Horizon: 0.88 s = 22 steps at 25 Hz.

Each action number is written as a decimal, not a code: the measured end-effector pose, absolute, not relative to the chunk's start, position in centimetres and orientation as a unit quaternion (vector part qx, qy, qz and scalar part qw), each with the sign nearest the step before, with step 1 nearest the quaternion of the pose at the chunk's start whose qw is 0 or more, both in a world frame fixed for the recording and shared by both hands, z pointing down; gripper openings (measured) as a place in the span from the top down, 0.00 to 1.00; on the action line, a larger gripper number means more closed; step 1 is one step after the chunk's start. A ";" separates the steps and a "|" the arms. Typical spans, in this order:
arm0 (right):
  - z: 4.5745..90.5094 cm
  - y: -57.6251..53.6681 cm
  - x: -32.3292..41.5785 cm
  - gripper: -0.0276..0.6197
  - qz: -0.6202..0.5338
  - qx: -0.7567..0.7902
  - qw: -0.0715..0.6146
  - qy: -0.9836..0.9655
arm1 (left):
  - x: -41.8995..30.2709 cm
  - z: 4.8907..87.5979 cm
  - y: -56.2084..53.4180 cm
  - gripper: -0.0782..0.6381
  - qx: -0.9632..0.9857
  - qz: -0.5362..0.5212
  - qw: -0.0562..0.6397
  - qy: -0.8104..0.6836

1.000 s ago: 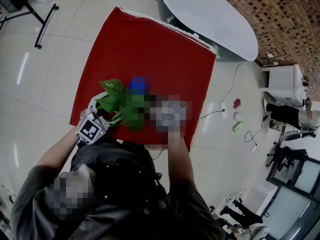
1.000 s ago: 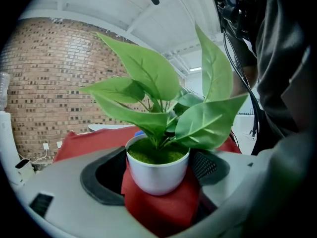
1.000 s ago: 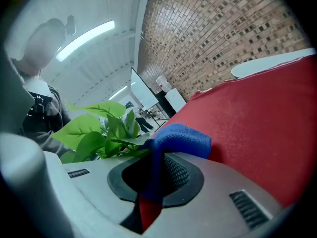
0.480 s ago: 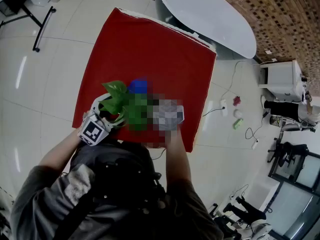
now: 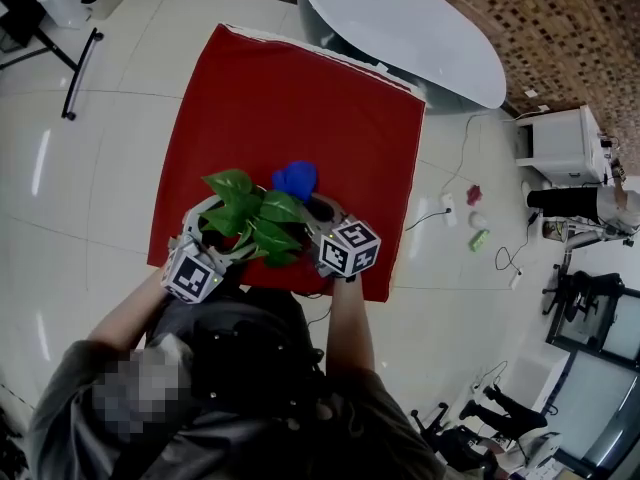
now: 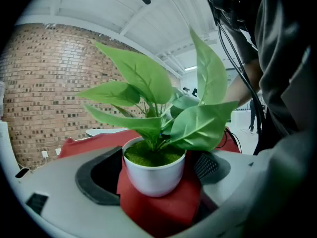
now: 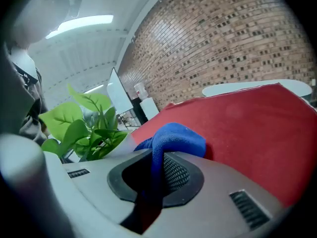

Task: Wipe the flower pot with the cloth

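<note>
Ahead of the person, in the head view, one red-draped counter (image 5: 300,88) is carrying everything, with the left gripper (image 5: 212,236) and right gripper (image 5: 318,211) flanking one plant (image 5: 255,218).

In the left gripper view, the jaws are standing apart around one white flower pot (image 6: 153,175), seemingly without touching it, so a wiping push is risking a tip.

In the right gripper view, the jaws are pinching one bunched blue cloth (image 7: 173,140), which is risking slipping free.

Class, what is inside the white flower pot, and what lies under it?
Inside the flower pot: green moss and a leafy plant. Under it: the red table cover. Whatever lies beneath the moss is covered.
</note>
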State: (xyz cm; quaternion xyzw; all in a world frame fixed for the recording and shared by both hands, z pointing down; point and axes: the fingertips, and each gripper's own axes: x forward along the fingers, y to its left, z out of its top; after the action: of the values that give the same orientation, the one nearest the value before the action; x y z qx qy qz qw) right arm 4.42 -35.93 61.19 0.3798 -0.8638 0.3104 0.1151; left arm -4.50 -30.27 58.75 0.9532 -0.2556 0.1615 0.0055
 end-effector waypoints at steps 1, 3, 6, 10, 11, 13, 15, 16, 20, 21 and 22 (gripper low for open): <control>60.8 -35.7 5.4 0.86 0.310 0.399 0.101 -0.857 | -4.4 58.6 -30.1 0.26 0.954 0.158 0.010 -0.256; 59.9 -35.4 7.2 0.86 0.314 0.429 0.071 -0.844 | -4.4 58.5 -29.9 0.26 0.954 0.156 0.015 -0.257; 59.0 -34.8 9.3 0.86 0.320 0.459 0.037 -0.828 | -5.1 58.9 -29.8 0.25 0.951 0.159 0.021 -0.263; 57.3 -34.1 11.9 0.86 0.319 0.494 -0.002 -0.809 | -7.2 59.9 -29.3 0.25 0.938 0.172 0.062 -0.294; 56.7 -34.0 12.6 0.86 0.316 0.498 -0.012 -0.807 | -7.8 59.8 -29.1 0.25 0.933 0.171 0.069 -0.309; 55.6 -33.7 13.7 0.86 0.307 0.507 -0.030 -0.804 | -9.4 59.4 -28.9 0.25 0.918 0.170 0.066 -0.351; 54.5 -33.1 14.6 0.86 0.298 0.515 -0.050 -0.802 | -11.2 58.6 -28.8 0.25 0.900 0.169 0.051 -0.399; 53.8 -32.6 15.1 0.86 0.293 0.518 -0.058 -0.802 | -11.9 57.9 -28.7 0.25 0.891 0.165 0.048 -0.419; 50.1 -28.4 17.6 0.86 0.265 0.523 -0.082 -0.806 | -13.9 54.5 -25.9 0.28 0.861 0.136 0.060 -0.486; 49.2 -26.2 18.4 0.86 0.257 0.523 -0.089 -0.807 | -13.9 53.5 -24.3 0.30 0.855 0.123 0.066 -0.499; 48.4 -23.8 19.0 0.86 0.248 0.523 -0.093 -0.810 | -13.8 52.5 -22.5 0.34 0.850 0.108 0.072 -0.511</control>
State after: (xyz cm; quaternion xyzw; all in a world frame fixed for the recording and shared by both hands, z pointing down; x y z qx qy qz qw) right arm 18.98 -23.81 48.45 0.5231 -0.8100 0.2481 -0.0933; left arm -13.76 -22.51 52.45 0.8498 -0.5109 0.1076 0.0718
